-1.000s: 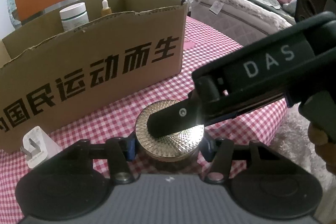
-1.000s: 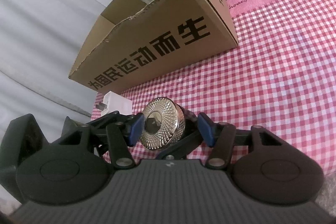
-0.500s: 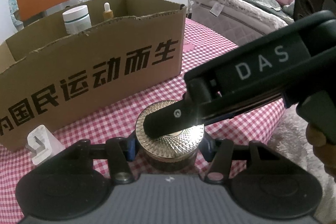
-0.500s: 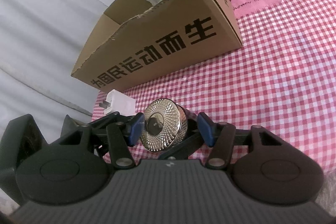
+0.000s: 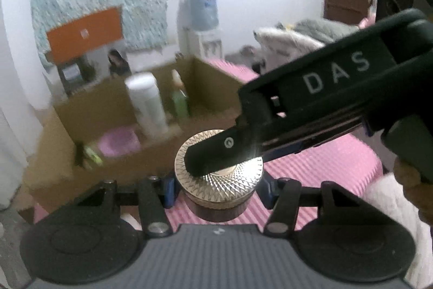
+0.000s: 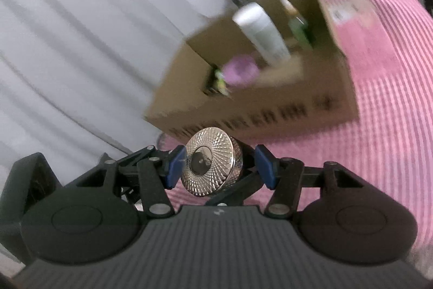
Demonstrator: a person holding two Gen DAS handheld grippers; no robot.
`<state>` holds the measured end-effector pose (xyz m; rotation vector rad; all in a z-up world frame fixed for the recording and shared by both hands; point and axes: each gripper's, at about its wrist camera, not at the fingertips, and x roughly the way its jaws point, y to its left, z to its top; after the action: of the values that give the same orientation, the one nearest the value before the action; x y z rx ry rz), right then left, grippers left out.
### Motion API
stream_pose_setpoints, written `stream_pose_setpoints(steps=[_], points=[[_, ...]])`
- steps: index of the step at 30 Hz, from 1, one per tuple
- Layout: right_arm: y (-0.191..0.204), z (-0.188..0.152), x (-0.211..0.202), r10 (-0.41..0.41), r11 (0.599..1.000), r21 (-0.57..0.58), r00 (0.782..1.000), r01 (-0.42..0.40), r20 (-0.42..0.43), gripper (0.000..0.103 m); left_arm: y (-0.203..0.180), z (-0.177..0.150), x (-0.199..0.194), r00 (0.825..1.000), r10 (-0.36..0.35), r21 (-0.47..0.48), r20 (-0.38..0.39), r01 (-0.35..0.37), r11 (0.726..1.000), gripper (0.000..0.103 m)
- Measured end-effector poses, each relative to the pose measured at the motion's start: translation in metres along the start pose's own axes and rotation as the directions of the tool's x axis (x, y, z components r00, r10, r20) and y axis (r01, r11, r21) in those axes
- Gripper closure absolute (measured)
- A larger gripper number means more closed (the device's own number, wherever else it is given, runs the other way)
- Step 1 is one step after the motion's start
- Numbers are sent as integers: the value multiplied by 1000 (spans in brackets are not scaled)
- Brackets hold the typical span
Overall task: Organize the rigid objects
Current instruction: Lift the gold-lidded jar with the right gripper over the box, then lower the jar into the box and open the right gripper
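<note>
A jar with a faceted silver lid (image 5: 219,180) and a dark body hangs in the air above the pink checked tablecloth (image 5: 324,167), held by both grippers. My left gripper (image 5: 216,188) is shut on its sides, a blue pad on each side. My right gripper (image 6: 219,167) is shut on the same jar (image 6: 216,142); one of its black fingers (image 5: 216,153) lies across the lid top, and the other is hidden below. Behind the jar stands an open cardboard box (image 5: 116,99), blurred by motion.
In the box stand a white bottle (image 5: 147,104) and a green dropper bottle (image 5: 180,99); a purple thing (image 5: 119,144) lies on its floor. A white curtain (image 6: 81,45) hangs to the left. A bed (image 5: 297,37) and a water dispenser (image 5: 203,15) are behind.
Both grippers have risen together with the jar off the table. The box's inside now shows from above, and the white charger by the box is out of view.
</note>
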<state>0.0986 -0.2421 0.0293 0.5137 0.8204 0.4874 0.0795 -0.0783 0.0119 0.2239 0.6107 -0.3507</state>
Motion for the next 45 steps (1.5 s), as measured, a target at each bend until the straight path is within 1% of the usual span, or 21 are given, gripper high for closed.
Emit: stream_pose_setpoints(steps=[5, 8, 12, 15, 17, 20, 24, 29, 35, 36, 38, 40, 42, 45], points=[[32, 42, -2, 26, 996, -89, 999, -24, 24, 47, 26, 40, -8, 999, 19, -18, 28, -19, 1000, 46], [42, 70, 5, 27, 993, -113, 999, -25, 17, 46, 41, 61, -1, 1000, 17, -34, 17, -16, 999, 46], [43, 103, 22, 4, 993, -116, 1000, -6, -17, 46, 61, 85, 25, 999, -8, -63, -45, 5, 998, 46], [28, 126, 49, -18, 997, -71, 997, 12, -78, 46, 74, 92, 53, 993, -36, -91, -115, 26, 996, 46], [16, 136, 67, -26, 999, -40, 992, 21, -125, 46, 81, 93, 74, 985, -54, -107, -166, 36, 994, 46], [-4, 146, 94, -42, 999, 4, 979, 44, -200, 46, 93, 88, 102, 967, -86, -147, -238, 52, 988, 46], [-25, 152, 128, -63, 996, 39, 957, 77, -282, 45, 107, 81, 136, 938, -127, -215, -323, 58, 975, 46], [-38, 155, 156, -80, 994, 41, 935, 100, -346, 44, 114, 73, 158, 910, -142, -240, -388, 49, 969, 46], [-48, 155, 176, -110, 991, 24, 910, 130, -399, 42, 123, 70, 171, 876, -186, -321, -445, 38, 946, 44], [-49, 154, 179, -116, 990, 22, 907, 136, -406, 42, 124, 70, 171, 875, -188, -327, -446, 36, 944, 44], [-54, 152, 186, -122, 989, 25, 900, 146, -418, 41, 124, 71, 165, 885, -173, -319, -433, 29, 947, 43], [-57, 151, 188, -121, 988, 33, 899, 149, -420, 41, 126, 72, 162, 887, -173, -321, -428, 30, 946, 41], [-58, 152, 188, -110, 989, 47, 904, 142, -414, 41, 129, 72, 158, 887, -174, -330, -428, 26, 943, 40], [-53, 154, 179, -99, 991, 49, 918, 128, -384, 41, 130, 74, 152, 895, -166, -334, -414, 21, 942, 37]])
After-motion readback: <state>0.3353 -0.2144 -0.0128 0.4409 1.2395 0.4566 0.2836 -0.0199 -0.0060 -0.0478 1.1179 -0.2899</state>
